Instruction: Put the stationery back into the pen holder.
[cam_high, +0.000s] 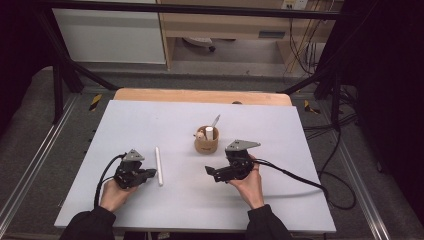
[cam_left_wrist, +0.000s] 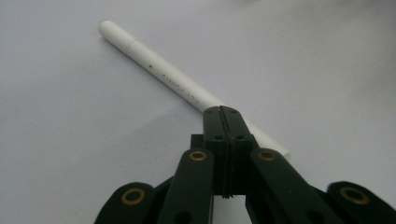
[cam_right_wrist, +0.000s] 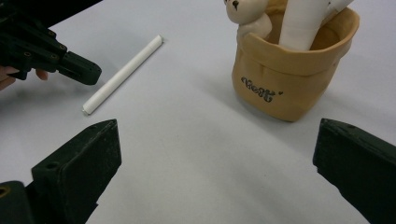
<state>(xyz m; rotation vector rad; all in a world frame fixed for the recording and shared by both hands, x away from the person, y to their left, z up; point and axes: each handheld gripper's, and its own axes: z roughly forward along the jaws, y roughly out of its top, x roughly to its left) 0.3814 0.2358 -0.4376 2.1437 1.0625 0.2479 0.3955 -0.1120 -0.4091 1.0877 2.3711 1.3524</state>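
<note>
Grey tabletop (cam_high: 280, 200) — left gripper (cam_left_wrist: 222, 112) pinched together, empty, over the white pen (cam_left_wrist: 159, 77); right gripper (cam_right_wrist: 215, 154) gapes wide near the tan pen holder (cam_right_wrist: 280, 79).

The tan pen holder (cam_right_wrist: 289, 70) carries a short dark word in rounded script on its front wall, seen in the right gripper view; its letters are too stylised to make out with certainty. The white pen (cam_left_wrist: 187, 95) bears a faint grey line of print along its barrel, too blurred to read.
</note>
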